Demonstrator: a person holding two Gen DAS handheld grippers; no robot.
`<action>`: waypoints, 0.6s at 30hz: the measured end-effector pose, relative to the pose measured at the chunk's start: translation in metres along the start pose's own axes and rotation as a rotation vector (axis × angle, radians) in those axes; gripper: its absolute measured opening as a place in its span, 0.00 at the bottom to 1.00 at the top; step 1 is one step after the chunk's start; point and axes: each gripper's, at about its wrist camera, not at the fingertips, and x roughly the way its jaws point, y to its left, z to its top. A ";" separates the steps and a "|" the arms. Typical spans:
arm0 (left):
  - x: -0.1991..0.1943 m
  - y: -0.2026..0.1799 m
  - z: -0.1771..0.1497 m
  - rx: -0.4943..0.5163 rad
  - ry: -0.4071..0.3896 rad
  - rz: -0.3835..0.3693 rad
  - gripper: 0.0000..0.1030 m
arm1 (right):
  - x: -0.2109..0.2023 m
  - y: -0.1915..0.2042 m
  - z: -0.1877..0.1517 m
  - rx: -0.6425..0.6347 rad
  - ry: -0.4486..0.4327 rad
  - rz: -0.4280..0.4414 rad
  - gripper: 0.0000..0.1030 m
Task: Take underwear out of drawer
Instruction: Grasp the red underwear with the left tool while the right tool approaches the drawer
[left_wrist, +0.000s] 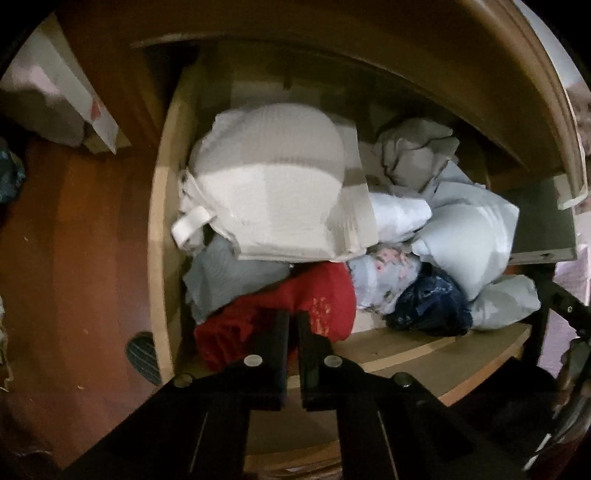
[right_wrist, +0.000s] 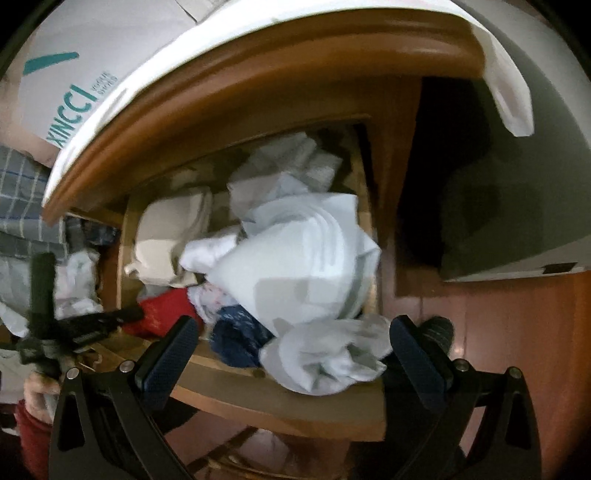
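The left gripper (left_wrist: 293, 325) pinches the soft red cloth underwear (left_wrist: 295, 295) in the open wooden drawer (left_wrist: 159, 229), so next it should lift it out, while the right gripper (right_wrist: 291, 332) waits spread wide.

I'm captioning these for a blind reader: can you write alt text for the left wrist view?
The left gripper, fingers closed, pinches a red garment at the front of an open wooden drawer. Behind it lie a cream bra and pale crumpled clothes.
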 end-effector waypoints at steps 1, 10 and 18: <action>0.000 -0.002 0.000 0.019 0.012 0.002 0.04 | 0.001 -0.001 -0.001 -0.005 0.009 -0.015 0.99; 0.022 -0.014 0.010 0.127 0.086 0.005 0.46 | 0.008 0.002 -0.013 -0.018 0.054 -0.021 0.99; 0.049 -0.032 0.021 0.261 0.159 0.067 0.58 | 0.008 0.008 -0.012 -0.028 0.053 -0.005 0.99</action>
